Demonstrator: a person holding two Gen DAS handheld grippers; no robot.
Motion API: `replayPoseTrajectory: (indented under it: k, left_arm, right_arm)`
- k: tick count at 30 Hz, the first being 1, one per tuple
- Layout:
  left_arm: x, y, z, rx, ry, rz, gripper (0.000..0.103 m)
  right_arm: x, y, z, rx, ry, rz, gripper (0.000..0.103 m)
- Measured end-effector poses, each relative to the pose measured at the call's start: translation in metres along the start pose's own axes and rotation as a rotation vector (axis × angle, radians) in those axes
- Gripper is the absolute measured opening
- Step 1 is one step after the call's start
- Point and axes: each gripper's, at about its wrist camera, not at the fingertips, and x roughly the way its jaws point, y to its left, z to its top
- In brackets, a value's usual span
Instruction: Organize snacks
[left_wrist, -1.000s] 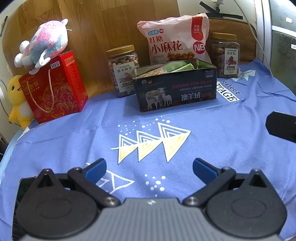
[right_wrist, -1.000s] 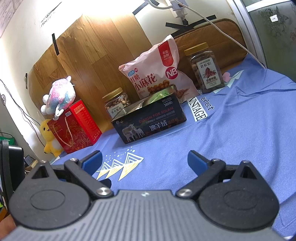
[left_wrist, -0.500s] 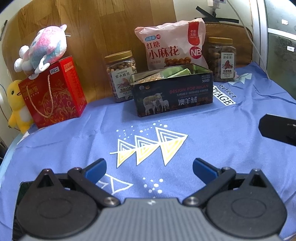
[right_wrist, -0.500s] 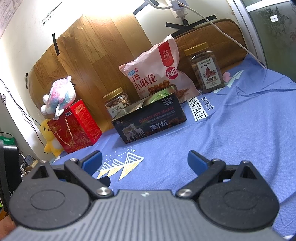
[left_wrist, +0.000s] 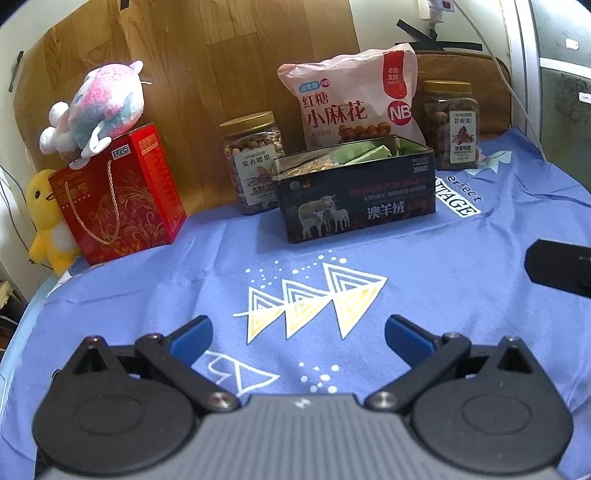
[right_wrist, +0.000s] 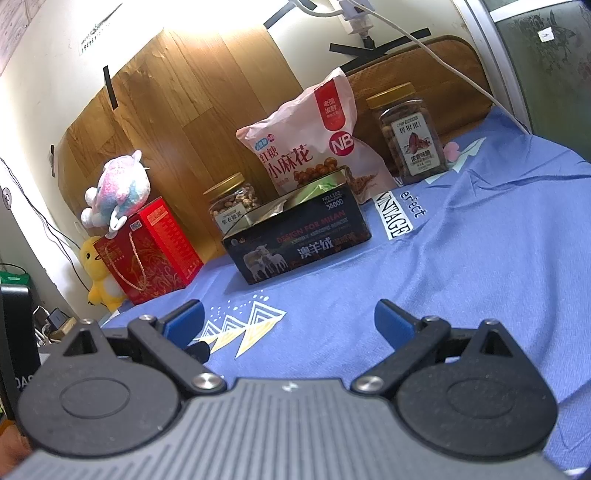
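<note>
A: How do the two claws stand?

B: The left gripper is spread wide, its blue pads well apart with nothing between them. It hovers over the near edge of the blue cloth and touches nothing.

A: And the other one?

B: The right gripper is just as wide apart and empty, above the cloth near its front edge.

A: Where are the snacks?

B: All along the far edge of the cloth, against the wooden panel. The dark tin stands open in the middle, with packets showing inside. Behind it leans the pink snack bag. A jar of nuts stands just beside the tin's left end, and a second jar stands behind its right end.

A: Anything at the far left corner?

B: A red gift box, a pink plush toy sitting on top of it, and a yellow duck plush touching its left side.
</note>
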Motion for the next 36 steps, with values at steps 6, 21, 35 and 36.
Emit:
replayPoseTrajectory:
  k: [6,21,35,36]
  left_arm:
    - [-0.0007,0.0002,-0.0001,-0.009,-0.003,-0.013,0.103]
    - [-0.0012,-0.0027,0.0002,0.011,-0.015,0.003,0.103]
    - [0.0018,-0.0008,0.0010,0.001,-0.004,0.006,0.103]
    - [0.0023,-0.0007,0.0010,0.000,-0.001,0.008,0.103]
  right_arm:
    - [-0.0001,-0.0015,-0.0005,0.003,0.000,-0.003,0.100]
    - [-0.0002,-0.0023,-0.0009,0.006,0.000,-0.006,0.100]
    - [-0.0010,-0.0024,-0.0009,0.008,0.002,-0.005,0.100]
    - [-0.0008,-0.0024,-0.0011,0.008,0.003,-0.004,0.100]
